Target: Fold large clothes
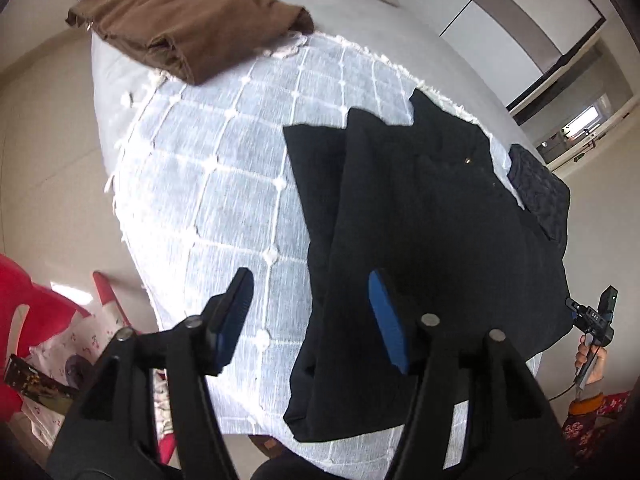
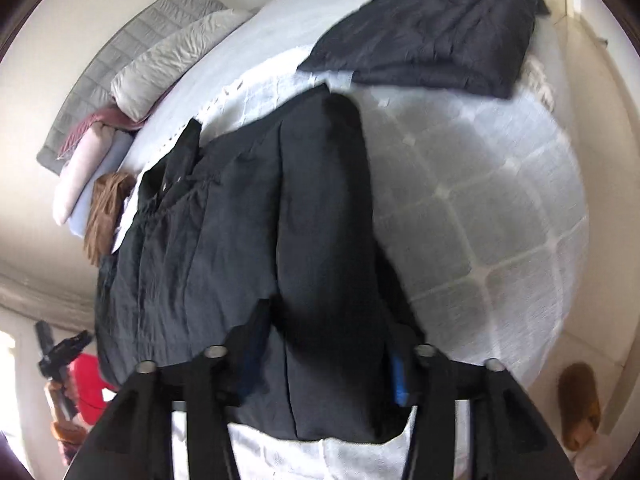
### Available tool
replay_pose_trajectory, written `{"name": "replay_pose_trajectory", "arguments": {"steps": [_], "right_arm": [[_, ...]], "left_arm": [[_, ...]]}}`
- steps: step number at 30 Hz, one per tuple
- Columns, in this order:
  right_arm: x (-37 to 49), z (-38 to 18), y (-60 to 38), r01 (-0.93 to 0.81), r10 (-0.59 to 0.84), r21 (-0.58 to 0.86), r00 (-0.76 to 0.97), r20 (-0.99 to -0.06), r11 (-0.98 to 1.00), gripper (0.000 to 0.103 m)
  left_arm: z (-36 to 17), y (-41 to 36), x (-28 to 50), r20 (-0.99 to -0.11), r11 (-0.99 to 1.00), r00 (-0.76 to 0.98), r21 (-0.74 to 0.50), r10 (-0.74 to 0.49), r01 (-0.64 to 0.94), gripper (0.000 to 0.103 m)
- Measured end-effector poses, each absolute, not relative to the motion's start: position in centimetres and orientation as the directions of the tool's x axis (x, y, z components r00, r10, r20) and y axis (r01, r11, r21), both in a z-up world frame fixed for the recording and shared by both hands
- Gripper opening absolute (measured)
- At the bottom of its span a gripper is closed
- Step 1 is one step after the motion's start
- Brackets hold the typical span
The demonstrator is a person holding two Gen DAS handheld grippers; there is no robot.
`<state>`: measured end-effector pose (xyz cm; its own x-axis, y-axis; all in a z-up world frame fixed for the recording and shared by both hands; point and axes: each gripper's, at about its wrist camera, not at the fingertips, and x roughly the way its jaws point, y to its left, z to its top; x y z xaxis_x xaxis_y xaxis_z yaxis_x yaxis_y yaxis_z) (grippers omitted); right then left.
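On the left, a red chair point(image 1: 28, 300) is seen beside the bed point(image 1: 360, 28); a brown garment point(image 1: 188, 16) is laid folded at the far left of the white cover point(image 1: 208, 168). The left gripper point(image 1: 312, 312) is held with its fingers apart above the cover, nothing between them. To the right, the black garment point(image 1: 420, 240) is spread on the cover. The right gripper point(image 2: 328, 344) is held spread over its near edge; a grip cannot be told.

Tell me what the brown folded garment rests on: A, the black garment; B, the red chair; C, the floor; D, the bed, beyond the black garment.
D: the brown folded garment lies on the bed, apart from the black garment.
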<state>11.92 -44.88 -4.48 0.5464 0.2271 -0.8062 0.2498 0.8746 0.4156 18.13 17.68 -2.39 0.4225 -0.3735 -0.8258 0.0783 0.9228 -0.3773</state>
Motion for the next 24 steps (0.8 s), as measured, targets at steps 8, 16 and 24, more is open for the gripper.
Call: {"name": "replay_pose_trajectory", "arguments": {"steps": [8,16,24], "right_arm": [[15.4,-3.9,-43.9,0.234,0.223,0.424,0.583,-0.781,0.875,0.068],[18.9,-7.5,-46.4,0.311,0.216,0.489,0.619,-0.755,0.815,0.055],[17.0,-4.0,-42.5,0.245,0.034,0.339,0.764,-0.644,0.908,0.008]], "left_arm": [[-3.1,10.7,24.2,-0.813,0.928,0.449,-0.307,-0.370,0.209,0.066],[-6.1,7.6,27.9,-0.838,0.944,0.435,-0.295,-0.329,0.146,0.021],[-0.5,9.1,24.1,-0.685,0.927,0.647,-0.361,-0.335,0.098,0.006]]}}
